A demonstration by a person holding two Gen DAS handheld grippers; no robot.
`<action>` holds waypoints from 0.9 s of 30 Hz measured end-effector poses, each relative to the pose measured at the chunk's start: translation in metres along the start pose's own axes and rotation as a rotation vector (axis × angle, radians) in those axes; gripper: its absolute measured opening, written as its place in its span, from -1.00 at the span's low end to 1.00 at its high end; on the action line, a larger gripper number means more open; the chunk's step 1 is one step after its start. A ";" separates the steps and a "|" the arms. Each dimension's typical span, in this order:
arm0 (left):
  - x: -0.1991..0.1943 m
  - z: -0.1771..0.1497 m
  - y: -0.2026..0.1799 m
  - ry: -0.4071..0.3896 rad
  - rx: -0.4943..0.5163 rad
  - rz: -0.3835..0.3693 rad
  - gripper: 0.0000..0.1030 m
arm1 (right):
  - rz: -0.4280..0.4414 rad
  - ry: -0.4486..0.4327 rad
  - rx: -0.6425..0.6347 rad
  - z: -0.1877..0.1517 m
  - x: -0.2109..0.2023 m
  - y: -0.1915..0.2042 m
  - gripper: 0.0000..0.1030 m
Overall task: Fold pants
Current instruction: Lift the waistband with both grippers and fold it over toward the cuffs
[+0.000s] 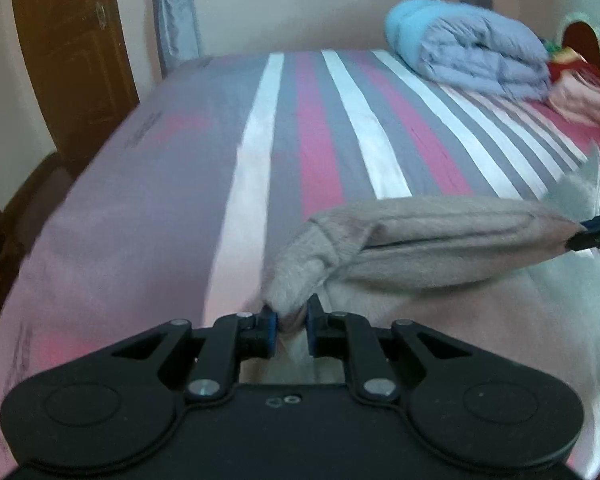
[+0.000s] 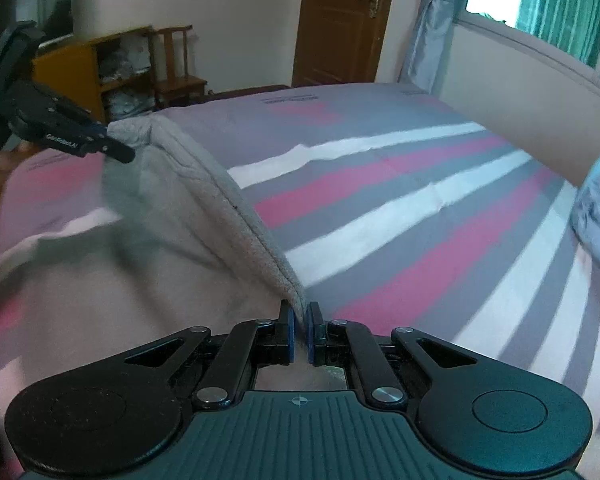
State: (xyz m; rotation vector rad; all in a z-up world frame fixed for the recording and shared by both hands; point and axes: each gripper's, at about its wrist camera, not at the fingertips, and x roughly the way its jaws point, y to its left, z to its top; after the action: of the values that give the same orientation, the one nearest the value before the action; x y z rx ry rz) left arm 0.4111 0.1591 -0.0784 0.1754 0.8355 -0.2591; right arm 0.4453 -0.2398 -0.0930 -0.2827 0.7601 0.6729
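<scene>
The grey-beige fleece pants (image 1: 432,236) hang stretched between my two grippers above the striped bed (image 1: 308,132). My left gripper (image 1: 291,316) is shut on one corner of the pants' edge. In the left wrist view the right gripper (image 1: 592,232) grips the other end at the far right. In the right wrist view my right gripper (image 2: 300,318) is shut on the seamed edge of the pants (image 2: 220,200), and the left gripper (image 2: 112,148) holds the far corner at upper left. The rest of the pants drapes down below the edge.
A folded blue-grey duvet (image 1: 476,48) and pink bedding (image 1: 584,100) lie at the head of the bed. A brown door (image 1: 68,48), curtain (image 1: 176,12) and window wall border the bed. A wooden chair (image 2: 176,72) and shelf (image 2: 112,72) stand beyond the foot.
</scene>
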 end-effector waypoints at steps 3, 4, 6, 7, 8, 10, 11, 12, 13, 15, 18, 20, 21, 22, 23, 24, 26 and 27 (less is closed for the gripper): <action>-0.001 -0.039 -0.015 0.096 -0.008 0.023 -0.91 | 0.009 0.023 0.015 -0.038 -0.022 0.035 -0.89; 0.003 -0.051 -0.018 0.141 -0.034 0.038 -0.83 | 0.009 0.041 0.030 -0.049 -0.027 0.047 -0.89; 0.011 -0.069 -0.020 0.215 -0.099 0.063 -0.83 | -0.003 0.078 0.077 -0.074 -0.022 0.061 -0.88; 0.013 -0.075 -0.020 0.247 -0.141 0.067 -0.71 | -0.007 0.106 0.092 -0.084 -0.015 0.067 -0.86; 0.012 -0.079 -0.019 0.263 -0.180 0.079 -0.69 | -0.013 0.137 0.096 -0.091 -0.007 0.073 -0.75; 0.004 -0.080 -0.014 0.277 -0.286 0.048 -0.64 | -0.043 0.162 0.102 -0.097 -0.001 0.080 -0.49; 0.000 -0.081 -0.009 0.279 -0.342 0.024 -0.49 | -0.049 0.155 0.118 -0.096 -0.005 0.082 -0.29; -0.007 -0.085 -0.002 0.276 -0.406 0.005 -0.40 | -0.034 0.137 0.153 -0.096 -0.013 0.081 0.01; -0.011 -0.084 0.003 0.270 -0.471 -0.006 -0.25 | -0.016 0.115 0.200 -0.095 -0.023 0.078 0.19; -0.018 -0.091 0.015 0.267 -0.570 -0.036 -0.18 | -0.007 0.094 0.279 -0.096 -0.033 0.069 0.44; -0.006 -0.090 0.019 0.303 -0.684 -0.081 -0.18 | 0.000 0.136 0.454 -0.103 -0.035 0.047 0.44; 0.007 -0.089 0.018 0.331 -0.742 -0.103 -0.18 | 0.015 0.175 0.602 -0.112 -0.034 0.033 0.44; 0.012 -0.089 0.016 0.340 -0.754 -0.102 -0.18 | 0.028 0.185 0.675 -0.116 -0.032 0.025 0.43; 0.016 -0.092 0.015 0.342 -0.770 -0.098 -0.18 | 0.035 0.190 0.728 -0.120 -0.032 0.021 0.43; 0.018 -0.092 0.016 0.337 -0.796 -0.107 -0.18 | 0.040 0.193 0.771 -0.122 -0.033 0.018 0.43; 0.020 -0.091 0.015 0.326 -0.821 -0.119 -0.19 | 0.045 0.196 0.807 -0.122 -0.031 0.014 0.43; 0.024 -0.085 0.013 0.302 -0.833 -0.113 -0.26 | 0.038 0.187 0.855 -0.122 -0.028 0.010 0.36; 0.025 -0.083 0.013 0.301 -0.831 -0.101 -0.28 | 0.034 0.183 0.886 -0.123 -0.027 0.007 -0.01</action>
State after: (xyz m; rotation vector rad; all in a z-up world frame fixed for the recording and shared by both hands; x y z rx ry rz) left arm 0.3720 0.1883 -0.1514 -0.6205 1.1883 0.0380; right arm 0.3598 -0.3037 -0.1597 0.4854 1.1644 0.2911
